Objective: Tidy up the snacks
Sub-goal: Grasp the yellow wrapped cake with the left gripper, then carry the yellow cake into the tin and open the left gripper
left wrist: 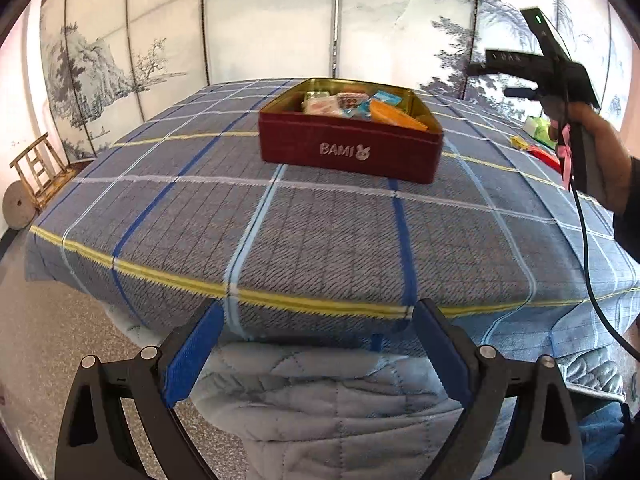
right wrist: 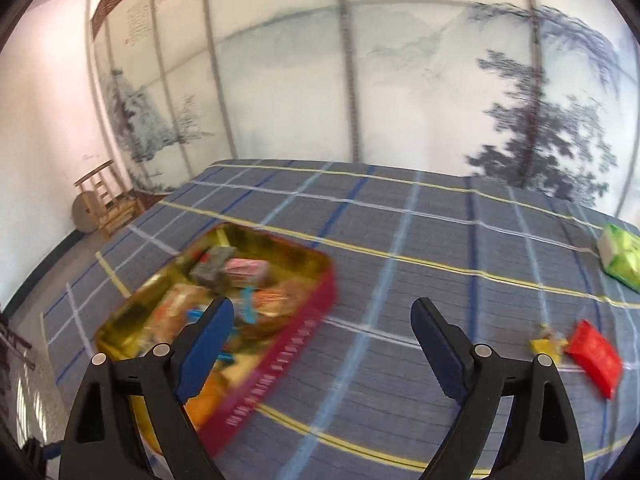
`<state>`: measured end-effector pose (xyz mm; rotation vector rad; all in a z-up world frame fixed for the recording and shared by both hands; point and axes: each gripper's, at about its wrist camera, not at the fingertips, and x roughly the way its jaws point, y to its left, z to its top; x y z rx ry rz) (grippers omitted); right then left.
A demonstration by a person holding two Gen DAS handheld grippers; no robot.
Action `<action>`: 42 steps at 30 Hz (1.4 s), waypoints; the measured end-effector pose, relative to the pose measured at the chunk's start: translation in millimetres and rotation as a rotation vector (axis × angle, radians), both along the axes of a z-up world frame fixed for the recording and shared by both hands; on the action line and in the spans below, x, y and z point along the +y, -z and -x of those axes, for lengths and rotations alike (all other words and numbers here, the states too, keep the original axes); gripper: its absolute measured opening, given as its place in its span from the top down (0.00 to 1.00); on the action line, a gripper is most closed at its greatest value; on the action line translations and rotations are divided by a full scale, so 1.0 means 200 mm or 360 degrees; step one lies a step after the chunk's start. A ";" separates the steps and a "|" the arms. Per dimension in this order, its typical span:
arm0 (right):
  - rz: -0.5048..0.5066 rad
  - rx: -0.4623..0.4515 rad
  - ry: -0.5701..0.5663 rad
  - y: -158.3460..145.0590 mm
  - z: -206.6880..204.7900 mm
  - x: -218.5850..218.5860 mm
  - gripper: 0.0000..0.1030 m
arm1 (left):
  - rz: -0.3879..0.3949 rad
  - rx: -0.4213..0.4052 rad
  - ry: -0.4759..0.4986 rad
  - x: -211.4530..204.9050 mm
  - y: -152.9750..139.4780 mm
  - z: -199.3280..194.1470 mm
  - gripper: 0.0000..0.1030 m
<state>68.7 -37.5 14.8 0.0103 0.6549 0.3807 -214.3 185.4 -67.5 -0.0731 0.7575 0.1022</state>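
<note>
The left gripper [left wrist: 316, 320], black-armed tongs with blue-padded tips, hangs with its jaws spread wide and nothing between them, held back off the near edge of the bed, probably parked out of the way while the other hand works. Well ahead of it, slightly right of centre, sits the dark red rectangular metal tin with gold lining [left wrist: 352, 148], lid off and already holding a jumble of wrapped snacks [left wrist: 352, 105], so it reads as the collecting box. The right gripper [right wrist: 322, 320], the same black-and-blue tongs, is likewise spread wide and carries nothing; it hovers over the blue plaid bedcover [right wrist: 400, 280] with the tin below and to its left, its left finger overlapping the tin's contents in view. Out to its right lie the loose pieces yet to be gathered: a small yellow wrapped sweet [right wrist: 547, 345], touching or just beside a flat red foil packet [right wrist: 596, 356], and farther off a green and white plastic packet [right wrist: 622, 254]. The blur suggests motion.
</note>
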 end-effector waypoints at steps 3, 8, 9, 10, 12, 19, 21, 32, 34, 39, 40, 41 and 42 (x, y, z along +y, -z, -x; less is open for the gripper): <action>-0.0023 0.0082 0.0370 0.11 -0.07 -0.50 0.12 | -0.0011 -0.0051 0.0124 -0.11 -0.08 -0.11 0.09; -0.0216 0.0194 0.0868 0.26 -0.05 -1.23 0.12 | 0.0011 -0.0093 0.0387 -0.39 -0.23 -0.41 0.09; -0.0245 0.0197 0.0915 0.28 -0.03 -1.32 0.12 | 0.0015 -0.0100 0.0427 -0.45 -0.26 -0.48 0.09; -0.0266 0.0205 0.0953 0.29 -0.02 -1.39 0.12 | 0.0004 -0.0116 0.0459 -0.52 -0.29 -0.55 0.09; -0.0318 0.0216 0.0992 0.31 -0.01 -1.50 0.12 | -0.0047 -0.0127 0.0545 -0.69 -0.32 -0.71 0.09; -0.0629 0.0250 0.0964 0.39 0.02 -1.70 0.10 | -0.0046 -0.0075 0.0817 -1.23 -0.33 -1.26 0.13; -0.0648 0.0248 0.0937 0.40 0.03 -1.73 0.08 | -0.0093 -0.0070 0.0849 -1.35 -0.29 -1.42 0.14; -0.0700 0.0210 0.0909 0.42 0.07 -1.78 0.07 | -0.0103 0.0192 0.0897 -1.53 -0.02 -1.88 0.57; -0.0702 0.0207 0.0901 0.42 0.07 -1.78 0.07 | -0.0091 0.0189 0.0904 -1.54 -0.03 -1.89 0.65; -0.0695 0.0212 0.0879 0.41 0.06 -1.77 0.07 | -0.0132 0.0197 0.0916 -1.56 -0.05 -1.86 0.67; -0.0697 0.0212 0.0881 0.41 0.06 -1.77 0.07 | -0.0142 0.0185 0.0907 -1.56 -0.06 -1.85 0.67; -0.0699 0.0213 0.0883 0.41 0.06 -1.77 0.07 | -0.0142 0.0172 0.0894 -1.54 -0.07 -1.83 0.67; -0.0699 0.0214 0.0885 0.41 0.06 -1.77 0.07 | -0.0134 0.0160 0.0876 -1.53 -0.09 -1.81 0.67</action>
